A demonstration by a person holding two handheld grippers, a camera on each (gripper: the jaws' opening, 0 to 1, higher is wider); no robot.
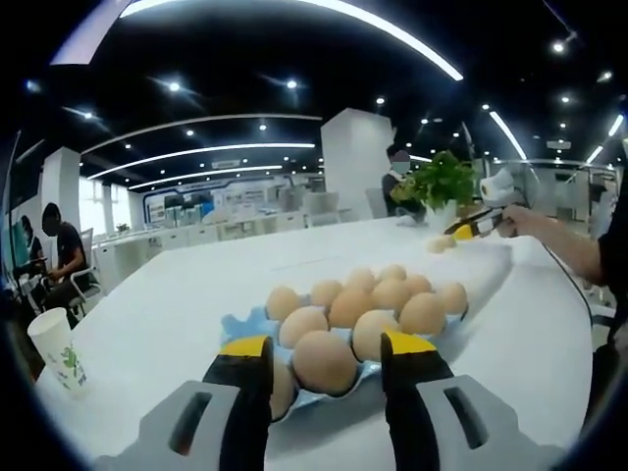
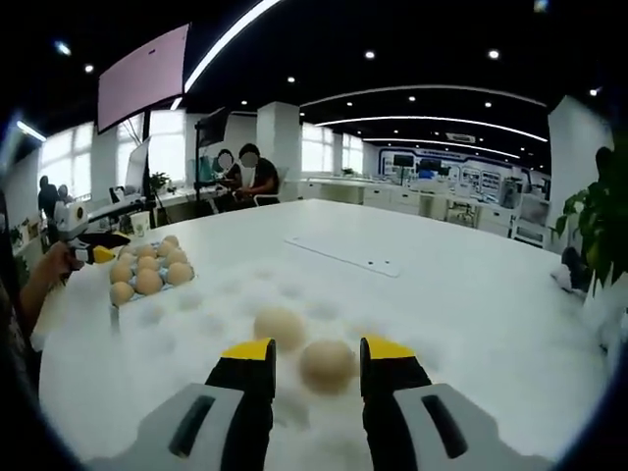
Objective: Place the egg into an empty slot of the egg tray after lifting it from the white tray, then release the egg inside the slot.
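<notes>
Right hand-held gripper (image 2: pixel 313 365) low over white tray (image 2: pixel 412 324) on desk (image 2: pixel 471 294), jaws apart either side of egg (image 2: pixel 327 366), contact unclear. Second egg (image 2: pixel 280 327) just beyond. Left hand-held gripper (image 1: pixel 325 361) jaws apart, flanking near egg of blue egg tray (image 1: pixel 240 324), nearly full. Paper cup (image 1: pixel 56 349) at desk edge.

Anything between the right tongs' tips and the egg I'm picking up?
Nothing: in the right gripper view the egg already sits between the right tongs, on the white tray.
</notes>
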